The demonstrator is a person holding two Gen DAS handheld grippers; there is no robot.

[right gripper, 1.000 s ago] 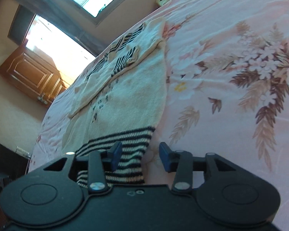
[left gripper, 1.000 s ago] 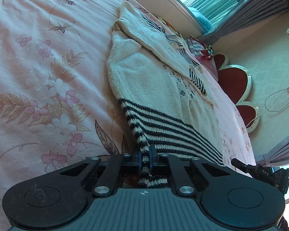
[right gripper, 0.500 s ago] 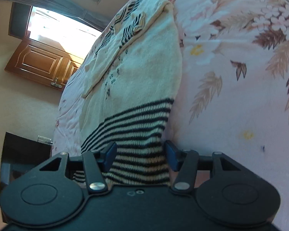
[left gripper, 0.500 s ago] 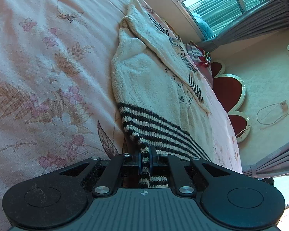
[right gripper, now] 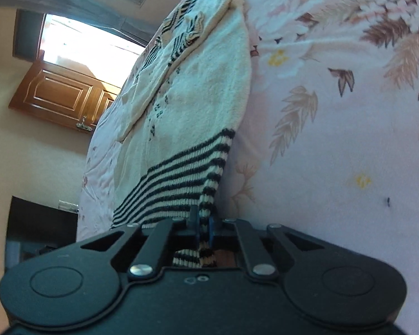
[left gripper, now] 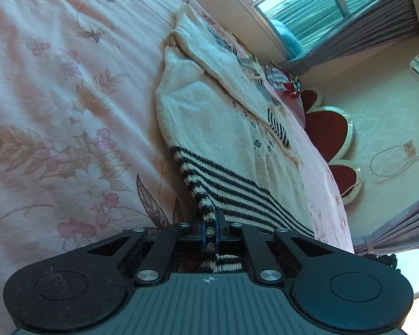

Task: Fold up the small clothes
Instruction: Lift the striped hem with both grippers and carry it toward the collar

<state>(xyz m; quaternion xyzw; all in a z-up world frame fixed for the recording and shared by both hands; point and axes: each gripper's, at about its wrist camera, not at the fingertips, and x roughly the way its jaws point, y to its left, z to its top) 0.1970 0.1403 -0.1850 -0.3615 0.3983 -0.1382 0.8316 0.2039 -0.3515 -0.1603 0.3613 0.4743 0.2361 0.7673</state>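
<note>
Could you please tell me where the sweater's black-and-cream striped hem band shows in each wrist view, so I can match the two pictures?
Left wrist view: the striped hem band runs from centre toward lower right, its left corner pinched in the left gripper.
Right wrist view: the band crosses lower centre-left, its right corner pinched in the right gripper.
Shared landmark: the folded sleeve's striped cuff.

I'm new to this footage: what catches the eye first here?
A cream sweater with a black-striped hem lies on the pink floral bedspread. Both grippers are shut on that hem, the left gripper and the right gripper at opposite corners. A bright window sits beyond the bed.
</note>
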